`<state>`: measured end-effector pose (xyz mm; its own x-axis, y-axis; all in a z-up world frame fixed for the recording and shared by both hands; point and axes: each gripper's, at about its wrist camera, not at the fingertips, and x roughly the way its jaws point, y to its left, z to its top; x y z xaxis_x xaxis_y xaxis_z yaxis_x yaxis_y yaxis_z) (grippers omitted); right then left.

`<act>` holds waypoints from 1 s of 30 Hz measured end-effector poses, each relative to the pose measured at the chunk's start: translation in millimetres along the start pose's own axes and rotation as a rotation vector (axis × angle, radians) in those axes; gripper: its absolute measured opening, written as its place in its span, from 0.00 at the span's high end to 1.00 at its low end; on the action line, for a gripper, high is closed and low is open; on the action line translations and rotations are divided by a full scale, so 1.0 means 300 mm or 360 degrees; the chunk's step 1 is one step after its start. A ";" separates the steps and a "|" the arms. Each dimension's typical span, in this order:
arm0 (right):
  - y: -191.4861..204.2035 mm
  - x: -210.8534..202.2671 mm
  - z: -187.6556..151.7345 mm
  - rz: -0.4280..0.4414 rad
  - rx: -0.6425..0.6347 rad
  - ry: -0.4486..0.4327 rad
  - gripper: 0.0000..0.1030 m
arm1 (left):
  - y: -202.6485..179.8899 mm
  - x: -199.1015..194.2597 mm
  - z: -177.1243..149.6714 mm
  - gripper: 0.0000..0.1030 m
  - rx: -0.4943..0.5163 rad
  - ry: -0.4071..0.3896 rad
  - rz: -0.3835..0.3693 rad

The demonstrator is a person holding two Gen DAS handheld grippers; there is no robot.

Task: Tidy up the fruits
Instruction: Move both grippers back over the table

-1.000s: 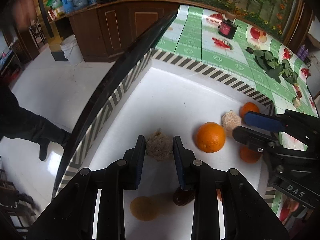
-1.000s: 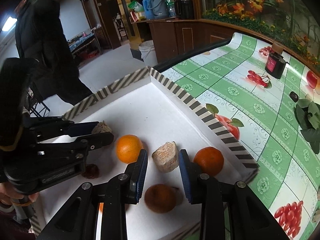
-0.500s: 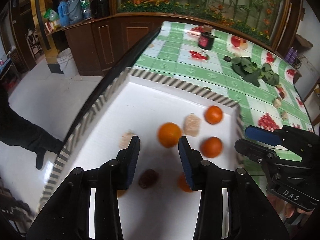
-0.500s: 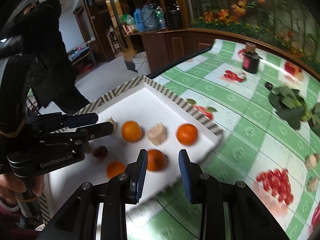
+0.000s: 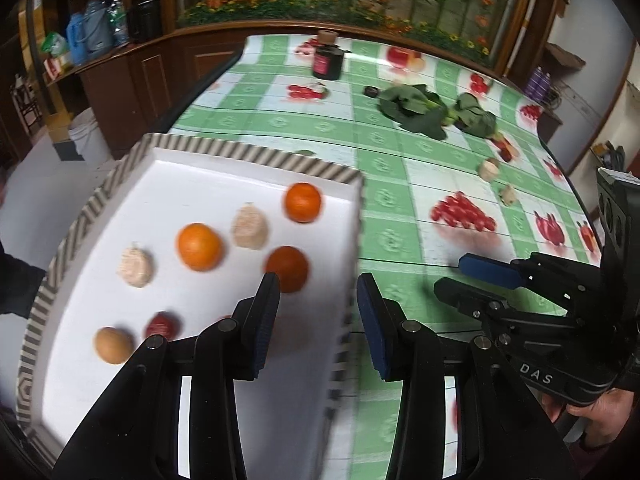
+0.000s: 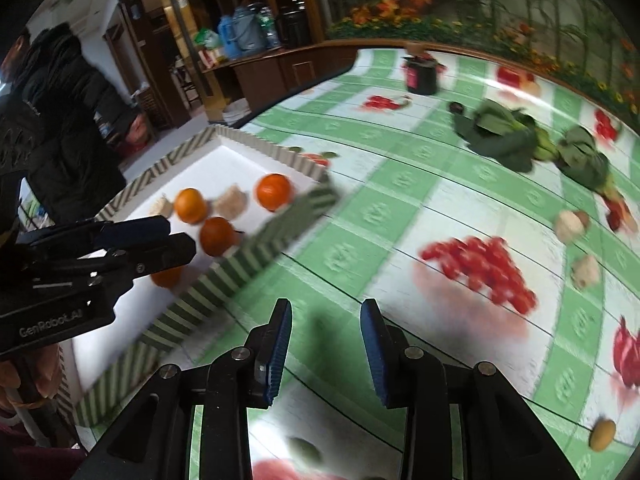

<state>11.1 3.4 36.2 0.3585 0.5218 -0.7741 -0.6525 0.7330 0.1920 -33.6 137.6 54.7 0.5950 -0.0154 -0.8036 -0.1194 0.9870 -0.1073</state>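
- Left gripper (image 5: 318,312): jaws apart, nothing between the pads; hangs over the tray's right wall.
- Right gripper (image 6: 326,334): jaws opening, empty; over bare tablecloth (image 6: 400,184), right of the tray.
- Tray (image 5: 248,158): white, striped rim, on the left part of the table. It holds three oranges (image 5: 199,247), two pale rough-skinned fruits (image 5: 250,227), one tan round fruit (image 5: 113,345) and one dark red fruit (image 5: 162,325) near the left gripper.
- Loose on the cloth, far right: two pale fruits (image 6: 570,222), a small reddish one beside them, a yellow-green fruit (image 6: 603,434) at the near right.
- Leafy greens (image 5: 416,108) and a dark jar (image 5: 328,60) at the far end.
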 end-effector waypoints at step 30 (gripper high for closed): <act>-0.350 -0.314 -0.230 -0.0315 0.0289 -0.0153 0.63 | -0.334 0.047 -0.038 0.53 0.0187 0.0019 -0.0137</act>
<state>-0.3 -152.8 47.4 0.5343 0.3937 -0.7480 -0.4363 0.8864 0.1549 -22.2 36.7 47.6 0.5894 -0.1019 -0.8014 0.0257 0.9939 -0.1075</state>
